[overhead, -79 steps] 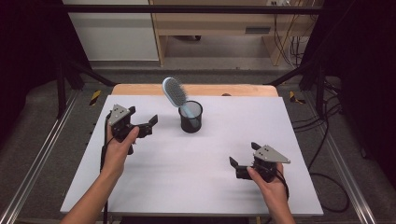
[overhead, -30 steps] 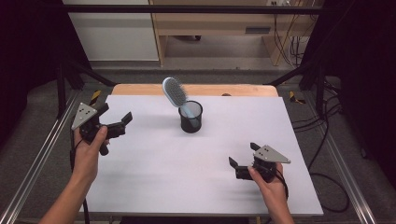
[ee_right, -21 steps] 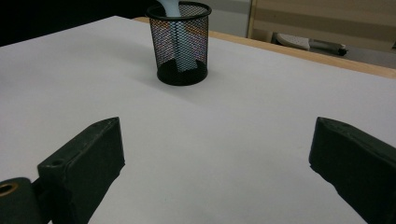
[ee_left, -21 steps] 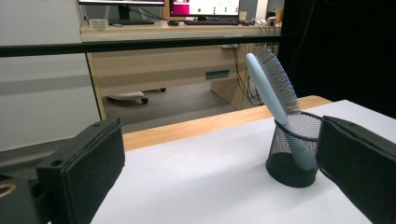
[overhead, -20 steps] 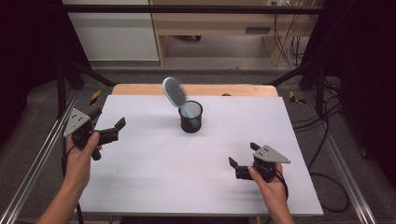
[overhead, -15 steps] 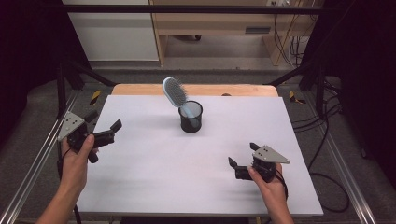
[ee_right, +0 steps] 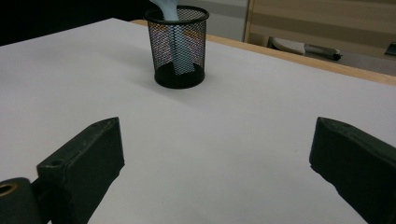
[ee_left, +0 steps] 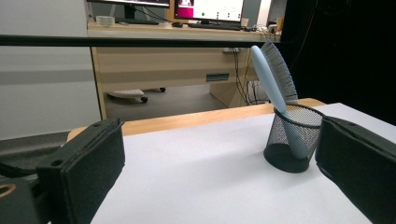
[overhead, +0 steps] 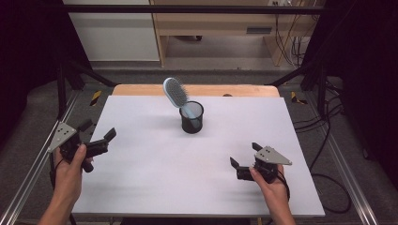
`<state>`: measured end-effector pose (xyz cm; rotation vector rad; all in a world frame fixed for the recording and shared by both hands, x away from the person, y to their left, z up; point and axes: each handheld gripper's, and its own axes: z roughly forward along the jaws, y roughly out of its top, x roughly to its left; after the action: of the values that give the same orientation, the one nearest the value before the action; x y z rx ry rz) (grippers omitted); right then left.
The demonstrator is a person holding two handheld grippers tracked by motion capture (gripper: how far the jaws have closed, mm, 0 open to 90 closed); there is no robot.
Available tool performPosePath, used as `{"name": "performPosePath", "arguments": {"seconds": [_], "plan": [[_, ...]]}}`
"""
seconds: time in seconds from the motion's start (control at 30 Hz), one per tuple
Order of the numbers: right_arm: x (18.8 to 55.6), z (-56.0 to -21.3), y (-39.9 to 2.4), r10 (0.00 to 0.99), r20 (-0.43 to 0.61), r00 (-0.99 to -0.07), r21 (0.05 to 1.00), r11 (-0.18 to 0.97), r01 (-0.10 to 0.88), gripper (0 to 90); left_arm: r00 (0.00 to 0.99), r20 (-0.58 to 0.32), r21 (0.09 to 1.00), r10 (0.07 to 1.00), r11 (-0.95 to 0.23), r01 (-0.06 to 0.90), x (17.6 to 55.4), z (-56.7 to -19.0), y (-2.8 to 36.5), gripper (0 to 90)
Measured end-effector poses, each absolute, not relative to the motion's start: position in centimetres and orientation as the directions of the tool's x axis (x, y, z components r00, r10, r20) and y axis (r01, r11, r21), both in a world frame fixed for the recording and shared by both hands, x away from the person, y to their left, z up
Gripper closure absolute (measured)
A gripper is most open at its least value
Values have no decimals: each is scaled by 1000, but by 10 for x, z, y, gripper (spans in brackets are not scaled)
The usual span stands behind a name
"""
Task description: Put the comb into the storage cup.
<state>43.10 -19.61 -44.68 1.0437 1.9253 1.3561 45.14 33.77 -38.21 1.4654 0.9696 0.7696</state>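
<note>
Black mesh cup (overhead: 192, 117) with the hairbrush (overhead: 175, 91) is left well beyond the left gripper (overhead: 99, 143), drawn back to the table (overhead: 155, 178) edge, fingers (ee_left: 84, 168) spread; right gripper (overhead: 245, 161) fingers also spread, empty; placing is judged done

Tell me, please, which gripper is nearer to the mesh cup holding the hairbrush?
The right gripper, by a small margin, I think: it sits in front of the mesh cup and to its right. The left gripper is out near the table's left edge.

Even overhead light, soft shadows on the white table (overhead: 155, 173); surroundings dark, near fingers (ee_left: 84, 163) perhaps slightly blurred.
</note>
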Motion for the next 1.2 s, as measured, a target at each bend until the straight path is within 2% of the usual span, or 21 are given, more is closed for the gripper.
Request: {"name": "performPosePath", "arguments": {"seconds": [0.33, 0.5, 0.83, 1.2], "plan": [[430, -450, -195, 842, -10, -539, 955, 168, 246, 37, 463, -44, 993, 885, -15, 121, 430, -398, 328, 17], [431, -450, -197, 844, 32, -536, 958, 126, 256, 38, 460, -20, 993, 888, -37, 114, 421, -401, 322, 14], [433, -440, -209, 856, -46, -515, 958, 184, 220, 41, 432, -24, 990, 902, -39, 136, 413, -418, 328, 17], [423, -443, -241, 873, -65, -483, 964, 180, 196, 41, 441, -31, 991, 897, -29, 130, 406, -430, 330, 18]]}}
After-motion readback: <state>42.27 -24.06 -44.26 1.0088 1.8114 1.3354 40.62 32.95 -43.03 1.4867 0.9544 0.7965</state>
